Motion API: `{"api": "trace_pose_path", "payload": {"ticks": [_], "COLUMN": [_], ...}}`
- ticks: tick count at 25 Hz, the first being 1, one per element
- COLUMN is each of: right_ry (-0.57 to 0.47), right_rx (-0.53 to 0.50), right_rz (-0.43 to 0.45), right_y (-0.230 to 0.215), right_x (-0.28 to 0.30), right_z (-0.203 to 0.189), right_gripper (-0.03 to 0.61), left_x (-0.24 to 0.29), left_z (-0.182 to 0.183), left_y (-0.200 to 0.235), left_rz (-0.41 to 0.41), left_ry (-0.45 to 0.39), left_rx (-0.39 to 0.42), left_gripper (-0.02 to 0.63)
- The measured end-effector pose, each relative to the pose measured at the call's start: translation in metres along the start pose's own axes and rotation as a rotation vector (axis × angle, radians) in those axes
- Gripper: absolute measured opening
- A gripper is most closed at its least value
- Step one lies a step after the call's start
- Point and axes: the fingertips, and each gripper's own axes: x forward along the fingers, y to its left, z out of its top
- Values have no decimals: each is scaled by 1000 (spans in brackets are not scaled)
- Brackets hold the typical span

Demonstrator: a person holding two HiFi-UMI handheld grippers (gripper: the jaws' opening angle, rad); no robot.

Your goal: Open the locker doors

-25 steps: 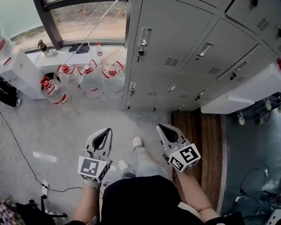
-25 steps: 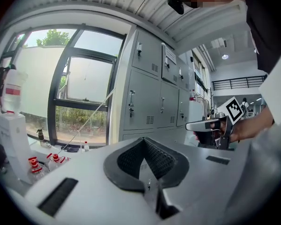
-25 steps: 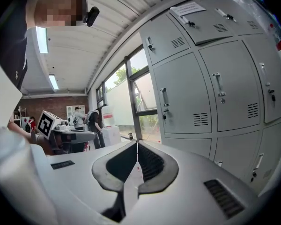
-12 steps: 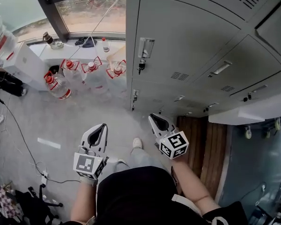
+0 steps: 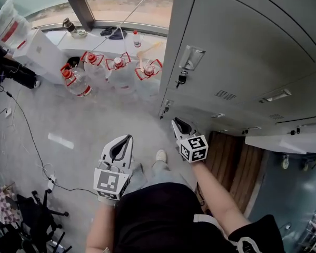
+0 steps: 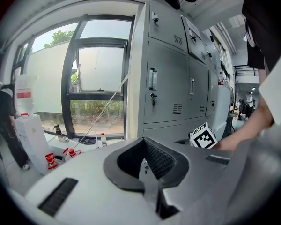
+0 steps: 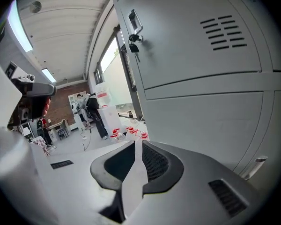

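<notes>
Grey metal lockers (image 5: pixel 242 57) fill the upper right of the head view, all doors closed. The nearest upper door has a handle (image 5: pixel 192 57) with a key (image 5: pixel 181 79) hanging under it; the same handle (image 7: pixel 133 20) shows in the right gripper view. A small latch (image 5: pixel 165 108) sits on the door below. My right gripper (image 5: pixel 175 122) is low, just short of that latch and not touching it. Its jaws have just been opening to a narrow slit with nothing between them (image 7: pixel 136 146). My left gripper (image 5: pixel 127 138) hangs back over the floor, shut and empty (image 6: pixel 143 142).
Several red-capped water bottles (image 5: pixel 116 67) stand by the window ledge left of the lockers. A white box (image 5: pixel 39 49) and a person in dark clothes (image 5: pixel 10 67) are at far left. Cables (image 5: pixel 21 125) cross the floor. Wooden boards (image 5: pixel 242 167) lie to the right.
Both grippers have moved toward the lockers, the right one farther and lower, up to the bottom door. The lockers now loom larger in the head view. The right jaws have parted slightly.
</notes>
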Motion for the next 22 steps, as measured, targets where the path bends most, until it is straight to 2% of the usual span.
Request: {"api": "trace_pose_path", "payload": {"ticks": [3,12,19,22], "right_ry": [29,88,130,141], "right_rx": [11,52,83,94], "right_rz": [-30,-123,-187,-204], "right_y": [-11,-40,-53,-60], "right_x": [24,91,133,144], "right_z": [-16,-49,-69,-75], "right_gripper": [81,163,242,258], "left_x": [1,3,-3,-8], "left_z": [-1,-20,-35,-41], "left_y": [8,29,66,76], "left_rz": [9,-30,-6,1], "left_ry": [18,85,123,140], "left_rx": [-6,33,33,34], "left_gripper": [18,18,18,18]}}
